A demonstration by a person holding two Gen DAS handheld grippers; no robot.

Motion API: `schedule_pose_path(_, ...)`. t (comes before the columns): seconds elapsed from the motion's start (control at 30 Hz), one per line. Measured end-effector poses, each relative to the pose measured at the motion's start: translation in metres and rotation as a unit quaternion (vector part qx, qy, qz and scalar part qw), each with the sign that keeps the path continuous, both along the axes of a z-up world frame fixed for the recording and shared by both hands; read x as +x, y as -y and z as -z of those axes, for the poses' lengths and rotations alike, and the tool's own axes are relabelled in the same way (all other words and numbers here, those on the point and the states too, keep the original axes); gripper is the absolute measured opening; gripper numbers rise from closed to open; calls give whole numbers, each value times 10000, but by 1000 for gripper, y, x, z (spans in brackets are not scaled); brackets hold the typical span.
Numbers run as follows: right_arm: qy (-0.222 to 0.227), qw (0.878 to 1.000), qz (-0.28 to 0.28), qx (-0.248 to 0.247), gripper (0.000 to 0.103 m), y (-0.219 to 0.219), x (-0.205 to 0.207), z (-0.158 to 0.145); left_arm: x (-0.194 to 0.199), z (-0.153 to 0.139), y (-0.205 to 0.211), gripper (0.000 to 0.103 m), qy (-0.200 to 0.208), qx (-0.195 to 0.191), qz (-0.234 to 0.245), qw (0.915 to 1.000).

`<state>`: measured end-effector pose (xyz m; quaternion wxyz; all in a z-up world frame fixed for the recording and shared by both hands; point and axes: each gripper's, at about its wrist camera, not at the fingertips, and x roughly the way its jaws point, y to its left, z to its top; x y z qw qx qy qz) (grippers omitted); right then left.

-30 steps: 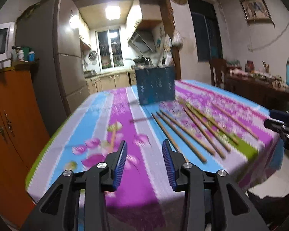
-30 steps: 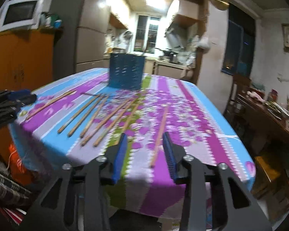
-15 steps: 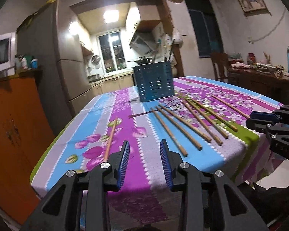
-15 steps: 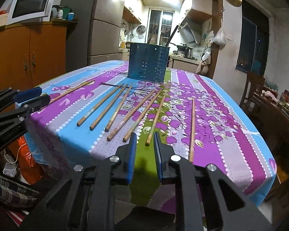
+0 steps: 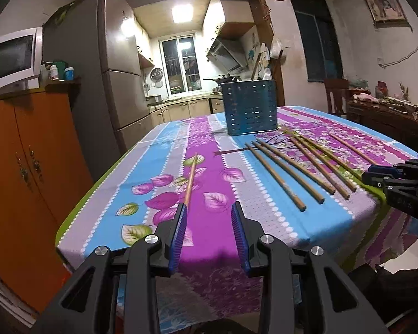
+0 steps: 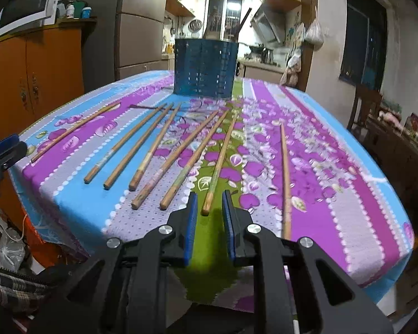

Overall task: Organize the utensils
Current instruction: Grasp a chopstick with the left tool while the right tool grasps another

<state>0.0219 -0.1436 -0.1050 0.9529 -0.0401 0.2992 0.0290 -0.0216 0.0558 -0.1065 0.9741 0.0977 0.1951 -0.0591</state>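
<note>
Hovering at the near edge of the table, my left gripper (image 5: 209,220) holds its jaws spread with nothing between them, above the floral tablecloth (image 5: 209,189) of purple, blue, grey and green stripes. A lone chopstick (image 5: 191,178) lies just ahead of my left finger, its near end hidden behind that fingertip, so I cannot tell whether they touch.

My right gripper (image 6: 208,206) has just been closing; its jaws now stand narrowly parted, pinching nothing. The near end of one chopstick (image 6: 220,164) lies on the cloth just ahead of the gap, clear of both pads. To its left five more chopsticks (image 6: 153,150) fan out side by side, all pointing toward the blue holder (image 6: 204,68); another single stick (image 6: 284,172) lies apart to the right.

The blue holder, a perforated basket, stands upright on the far half of the table, beyond every chopstick's far tip. A dark stick leans out of its rim.

Left of the holder stand an orange cabinet (image 5: 28,167) with a white microwave (image 5: 11,58) on top and a grey refrigerator (image 5: 97,83). Behind the holder a lit kitchen opens. Right of it stand a dark window, a framed picture (image 5: 384,4) and a cluttered wooden sideboard (image 5: 384,114). No writing is legible.
</note>
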Motion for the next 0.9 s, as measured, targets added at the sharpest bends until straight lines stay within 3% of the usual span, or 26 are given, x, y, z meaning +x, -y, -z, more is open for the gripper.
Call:
schedule_pose_path(0.13, 10, 9999, 22, 157, 13, 4, 4, 1, 8, 4, -8, 35, -5, 108, -214, 9997)
schedule_pose_path(0.23, -4, 9997, -19, 261, 7, 4, 5, 2, 17, 10, -19, 35, -189, 29, -264, 9995)
schedule_pose_path(0.43, 8, 9995, 25, 315, 7, 4, 5, 2, 30, 26, -36, 32, -469, -258, -188, 9984)
schedule_pose_path(0.7, 110, 9995, 127, 263, 7, 1, 4, 4, 33, 32, -37, 13, -267, -294, 230, 9989)
schedule_pose_path(0.9, 154, 9991, 184, 354, 7, 3, 5, 5, 32, 35, -36, 9, -135, -289, 317, 9990)
